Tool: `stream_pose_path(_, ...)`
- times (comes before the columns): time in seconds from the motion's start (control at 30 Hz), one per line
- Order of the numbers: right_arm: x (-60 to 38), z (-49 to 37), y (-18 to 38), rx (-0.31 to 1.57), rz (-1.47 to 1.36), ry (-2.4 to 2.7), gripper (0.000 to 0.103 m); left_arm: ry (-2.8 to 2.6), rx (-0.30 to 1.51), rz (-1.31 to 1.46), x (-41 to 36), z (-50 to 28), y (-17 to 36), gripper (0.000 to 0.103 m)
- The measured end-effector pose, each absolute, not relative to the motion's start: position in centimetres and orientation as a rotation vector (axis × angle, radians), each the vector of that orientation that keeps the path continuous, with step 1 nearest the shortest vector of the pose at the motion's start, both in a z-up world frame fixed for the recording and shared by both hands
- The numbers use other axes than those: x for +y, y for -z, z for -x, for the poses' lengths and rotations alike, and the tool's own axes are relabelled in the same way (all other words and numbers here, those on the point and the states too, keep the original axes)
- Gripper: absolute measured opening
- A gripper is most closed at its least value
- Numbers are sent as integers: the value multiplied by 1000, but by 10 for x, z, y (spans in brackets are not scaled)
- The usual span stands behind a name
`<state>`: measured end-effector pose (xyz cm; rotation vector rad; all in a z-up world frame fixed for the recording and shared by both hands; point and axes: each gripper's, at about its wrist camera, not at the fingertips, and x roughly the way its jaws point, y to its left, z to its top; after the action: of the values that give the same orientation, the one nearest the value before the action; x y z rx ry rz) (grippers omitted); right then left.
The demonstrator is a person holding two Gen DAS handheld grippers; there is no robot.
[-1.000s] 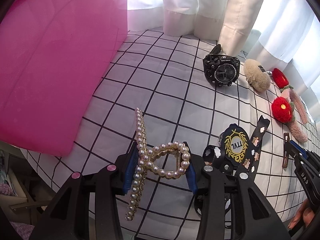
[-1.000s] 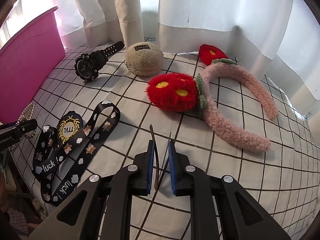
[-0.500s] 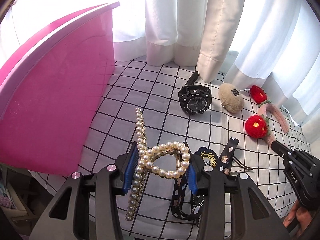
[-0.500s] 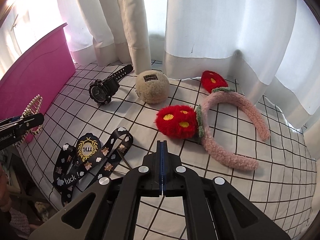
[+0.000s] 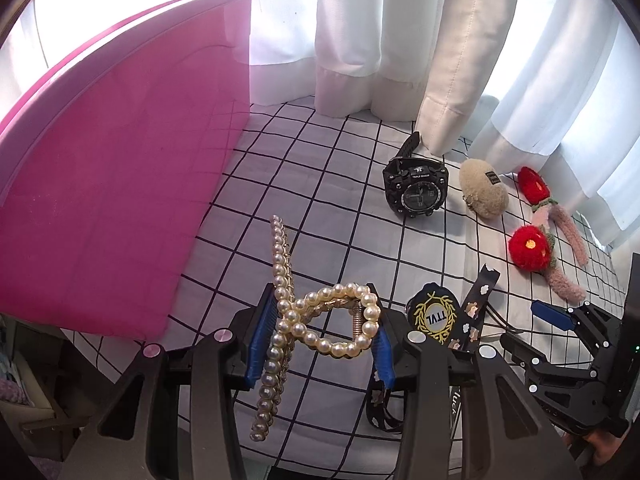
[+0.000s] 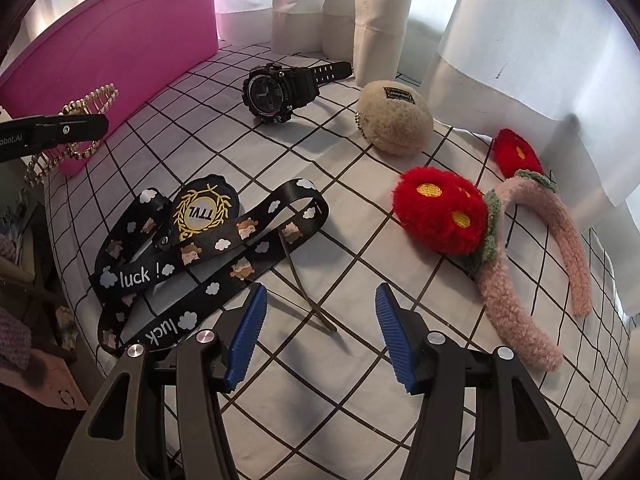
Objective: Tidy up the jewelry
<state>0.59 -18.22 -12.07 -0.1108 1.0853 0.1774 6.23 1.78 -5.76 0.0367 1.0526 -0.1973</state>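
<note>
My left gripper (image 5: pixel 318 340) is shut on a pearl hair clip (image 5: pixel 336 320), held above the checked cloth beside the pink box (image 5: pixel 100 200). The same clip (image 6: pixel 88 100) and a left fingertip (image 6: pixel 60 130) show at the left edge of the right wrist view. My right gripper (image 6: pixel 322 300) hovers over the cloth with its jaws opening and nothing pressed between the pads. A thin brown hairpin (image 6: pixel 306 284) lies flat on the cloth just beyond its fingertips, touching the black lanyard (image 6: pixel 200 216). The right gripper (image 5: pixel 528 328) also shows low on the right of the left wrist view.
On the cloth lie a black watch (image 6: pixel 276 88), a beige plush pouch (image 6: pixel 396 118) and a pink headband with red flowers (image 6: pixel 440 212). White curtains hang behind. The pink box (image 6: pixel 120 40) stands at the left, and the table edge drops off below it.
The hairpin stood between the right pads a second ago, then lay on the cloth while the jaws were fully shut. Now they stand apart. The left gripper rose with the pearl clip.
</note>
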Motion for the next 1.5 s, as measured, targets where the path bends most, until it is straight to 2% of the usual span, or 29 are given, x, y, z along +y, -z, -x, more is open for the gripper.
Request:
stream_pose_path(0.33, -181, -14, 135, 1091, 145, -246, 53, 183, 1075, -41, 18, -59, 64, 42)
stream_pose_path(0.37, -181, -14, 135, 1088, 138, -258, 44, 181, 1077, -41, 18, -59, 64, 42)
stream_pose_path(0.4, -181, -14, 135, 1079, 141, -260, 27, 179, 1079, -41, 18, -58, 65, 42)
stream_pose_path(0.47, -178, -13, 134, 1073, 161, -253, 9, 176, 1083, -40, 18, -58, 66, 42)
stream_pose_path(0.97, -199, 13, 114, 1009, 32, -197, 8, 190, 1060, -39, 13, -57, 56, 42)
stream_pose_path(1.2, -199, 22, 53, 891, -15, -183, 8, 218, 1014, -24, 11, -60, 28, 42)
stream_pose_path(1.5, -149, -24, -47, 693, -23, -324, 8, 196, 878, 32, 43, -74, -59, 42)
